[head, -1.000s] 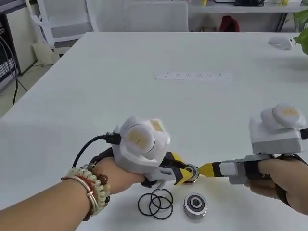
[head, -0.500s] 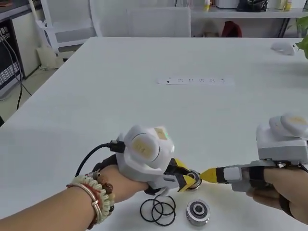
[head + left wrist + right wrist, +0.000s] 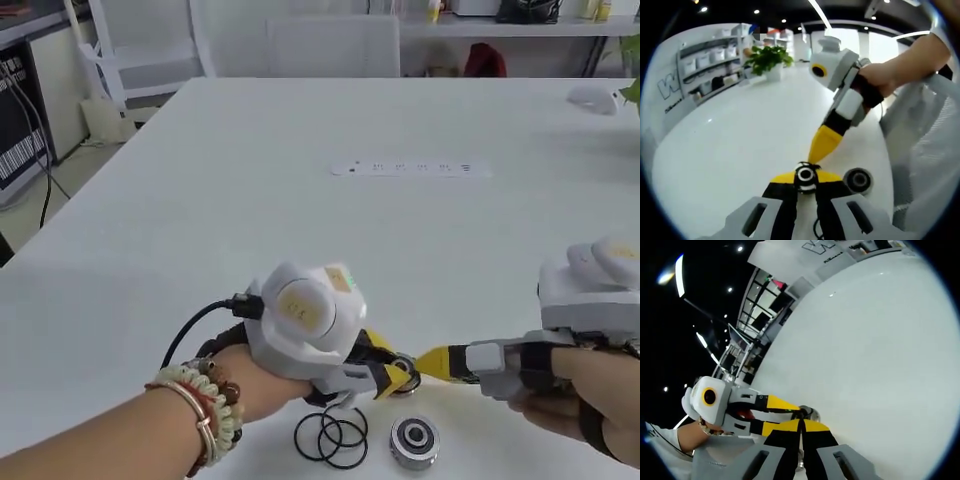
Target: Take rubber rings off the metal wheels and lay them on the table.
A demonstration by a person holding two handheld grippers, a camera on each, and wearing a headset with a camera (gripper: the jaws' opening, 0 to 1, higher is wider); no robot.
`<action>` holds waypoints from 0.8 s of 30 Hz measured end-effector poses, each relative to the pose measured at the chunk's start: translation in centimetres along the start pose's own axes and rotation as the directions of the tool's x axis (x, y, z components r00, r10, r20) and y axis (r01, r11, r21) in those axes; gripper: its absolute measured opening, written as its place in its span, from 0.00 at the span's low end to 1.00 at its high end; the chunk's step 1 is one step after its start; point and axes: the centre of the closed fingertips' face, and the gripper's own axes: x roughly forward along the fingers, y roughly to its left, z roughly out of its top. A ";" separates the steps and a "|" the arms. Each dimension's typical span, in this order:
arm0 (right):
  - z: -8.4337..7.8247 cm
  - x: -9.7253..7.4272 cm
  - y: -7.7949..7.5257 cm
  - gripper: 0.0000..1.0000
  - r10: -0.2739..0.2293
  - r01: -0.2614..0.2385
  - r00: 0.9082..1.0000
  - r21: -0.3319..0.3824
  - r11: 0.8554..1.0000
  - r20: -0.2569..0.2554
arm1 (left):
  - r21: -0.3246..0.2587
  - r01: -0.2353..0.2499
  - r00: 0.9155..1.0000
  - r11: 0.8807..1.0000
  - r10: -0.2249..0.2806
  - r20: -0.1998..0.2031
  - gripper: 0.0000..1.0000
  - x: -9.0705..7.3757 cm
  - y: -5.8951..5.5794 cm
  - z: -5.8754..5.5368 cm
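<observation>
My left gripper [image 3: 397, 379] is shut on a small metal wheel [image 3: 404, 366], held just above the white table [image 3: 300, 200]. In the left gripper view the wheel [image 3: 806, 174] sits between the yellow tips of the left gripper [image 3: 806, 180]. My right gripper [image 3: 424, 363] comes in from the right, jaws together, its point touching that wheel. I cannot see whether anything is pinched in it. In the right gripper view its own tips [image 3: 801, 423] meet the wheel [image 3: 811, 413]. Three black rubber rings [image 3: 331, 437] lie overlapping on the table, beside a second wheel [image 3: 413, 441].
A white power strip [image 3: 412, 169] lies across the middle of the table. A small white object [image 3: 590, 97] sits at the far right edge. White chairs [image 3: 330, 45] stand behind the far edge. A cable [image 3: 195, 325] runs from the left gripper.
</observation>
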 end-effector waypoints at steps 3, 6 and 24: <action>0.1 0.0 0.1 0.00 0.006 -0.006 1.000 0.001 1.000 0.001 | -0.001 0.000 1.000 1.000 0.000 0.001 0.14 0.0 0.0 0.0; 0.1 0.1 0.3 0.00 0.013 -0.013 1.000 0.001 1.000 0.001 | 0.000 0.001 1.000 1.000 -0.001 0.003 0.14 0.0 0.0 0.0; 0.0 0.2 1.1 0.00 0.043 -0.043 0.999 -0.017 0.999 -0.009 | -0.004 0.004 1.000 1.000 -0.004 0.014 0.14 0.0 -0.1 0.0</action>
